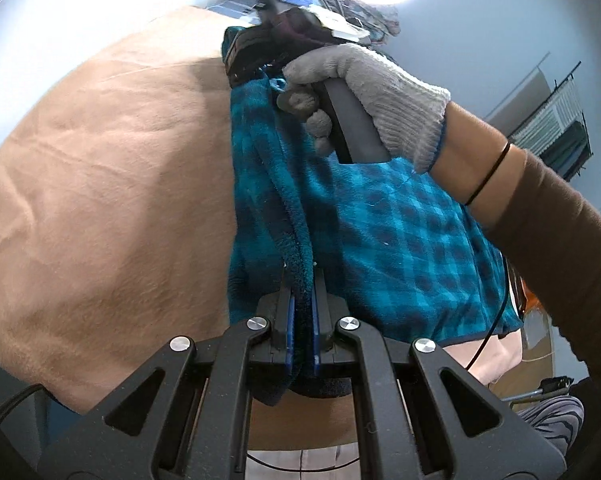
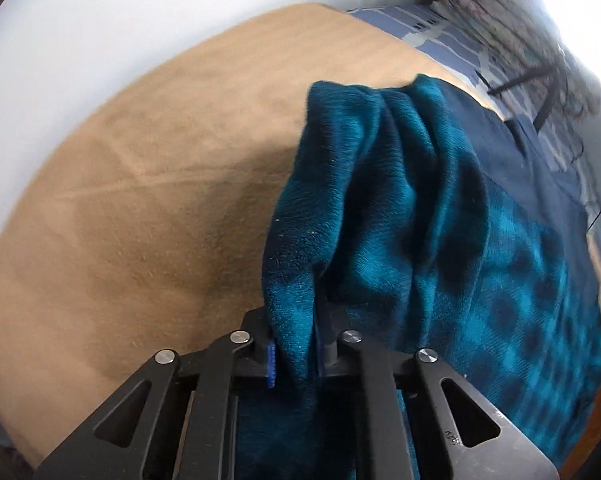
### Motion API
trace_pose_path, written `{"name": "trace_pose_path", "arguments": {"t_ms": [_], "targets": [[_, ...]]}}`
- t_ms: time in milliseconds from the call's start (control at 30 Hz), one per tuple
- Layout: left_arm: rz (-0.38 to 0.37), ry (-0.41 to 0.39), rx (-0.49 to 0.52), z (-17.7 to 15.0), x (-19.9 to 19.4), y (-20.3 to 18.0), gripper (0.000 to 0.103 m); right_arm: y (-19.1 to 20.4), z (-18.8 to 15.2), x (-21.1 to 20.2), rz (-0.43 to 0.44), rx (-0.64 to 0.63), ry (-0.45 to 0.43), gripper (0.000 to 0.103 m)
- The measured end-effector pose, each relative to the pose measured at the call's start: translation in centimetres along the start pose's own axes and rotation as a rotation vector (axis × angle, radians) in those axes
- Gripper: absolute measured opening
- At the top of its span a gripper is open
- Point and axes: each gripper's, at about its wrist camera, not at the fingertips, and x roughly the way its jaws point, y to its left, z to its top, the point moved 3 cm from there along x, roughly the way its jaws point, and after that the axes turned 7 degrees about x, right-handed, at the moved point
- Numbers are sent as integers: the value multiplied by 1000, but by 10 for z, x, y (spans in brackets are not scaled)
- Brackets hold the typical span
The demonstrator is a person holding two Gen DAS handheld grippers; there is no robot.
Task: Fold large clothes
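A teal and dark blue checked fleece garment (image 1: 400,240) is held up over a tan bed cover (image 1: 100,200). My left gripper (image 1: 300,280) is shut on a folded edge of the garment. My right gripper (image 2: 296,320) is shut on another bunched edge of the same garment (image 2: 380,200), which drapes away to the right. In the left wrist view the right gripper's body (image 1: 300,28) shows at the top, held by a gloved hand (image 1: 372,92), with the cloth stretched between the two grippers.
The tan cover (image 2: 140,180) spreads over the bed beside a white wall (image 2: 100,20). A striped blue pillow (image 2: 440,28) and a patterned cloth (image 2: 520,20) lie at the bed's far end. A rack (image 1: 556,120) stands by the far wall.
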Motion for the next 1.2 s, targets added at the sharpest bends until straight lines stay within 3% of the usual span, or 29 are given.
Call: {"name": "trace_pose_path", "arguments": {"t_ms": [100, 267, 467, 767, 1133, 1200], "targets": [[2, 0, 44, 3, 0, -13, 3, -31, -2, -18, 162, 155, -40, 10], [1, 3, 130, 5, 2, -39, 3, -86, -14, -47, 359, 358, -123, 10], [-8, 33, 214, 3, 11, -69, 3, -148, -44, -65, 464, 520, -207, 9], [-43, 96, 279, 0, 34, -100, 3, -216, -83, -54, 423, 636, -216, 9], [-81, 136, 254, -1, 52, -102, 4, -210, -76, -32, 284, 510, -163, 9], [-101, 145, 243, -3, 52, -102, 11, -213, -74, -34, 282, 491, -150, 13]]}}
